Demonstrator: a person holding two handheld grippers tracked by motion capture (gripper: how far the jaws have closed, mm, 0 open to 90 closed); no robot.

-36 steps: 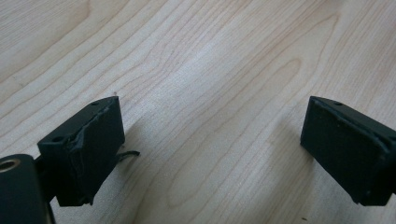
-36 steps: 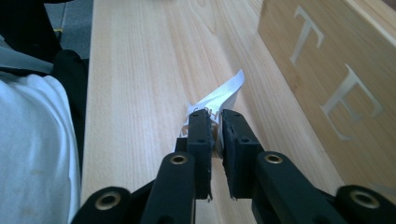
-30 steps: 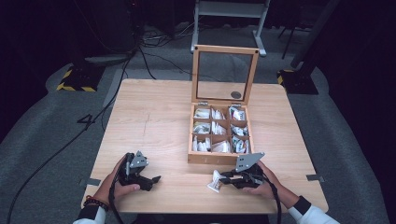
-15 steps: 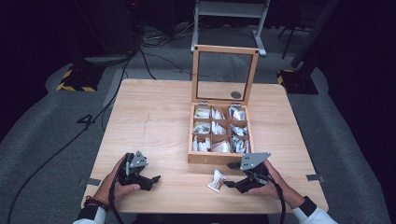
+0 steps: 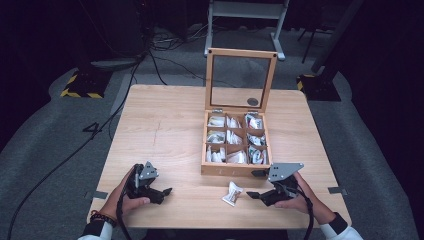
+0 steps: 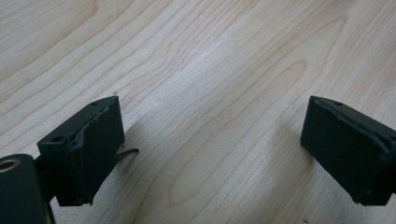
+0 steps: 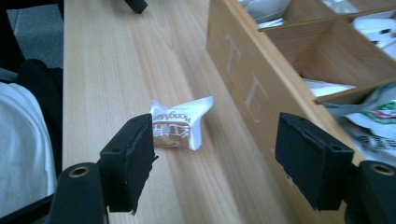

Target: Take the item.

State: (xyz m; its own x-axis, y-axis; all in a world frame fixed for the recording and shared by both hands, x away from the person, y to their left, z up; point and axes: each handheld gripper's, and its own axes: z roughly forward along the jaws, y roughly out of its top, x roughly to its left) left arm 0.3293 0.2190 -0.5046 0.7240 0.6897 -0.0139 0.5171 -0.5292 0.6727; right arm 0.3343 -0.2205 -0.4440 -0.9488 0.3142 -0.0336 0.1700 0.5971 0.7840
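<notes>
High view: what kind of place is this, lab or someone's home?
Most likely a lab or recording studio, not a home. The light wooden table stands alone on grey carpet, black cables trail across the floor, and yellow-black hazard-striped stand bases sit behind it in a dark room.

In the right gripper view the pale wooden compartment box (image 7: pixel 261 88) is cut off at the top and right edges, so only a few cells show, and the white packets (image 7: pixel 322 87) inside them lie partly behind the dividers. The small white crinkled sachet with brown lettering (image 7: pixel 180 125) is covered at its nine o'clock corner by the near black jaw; its print is too blurred to read surely. From the high view the sachets in the box (image 5: pixel 235 140) are too small to tell apart. In the left gripper view both black jaws run off the bottom edge
</notes>
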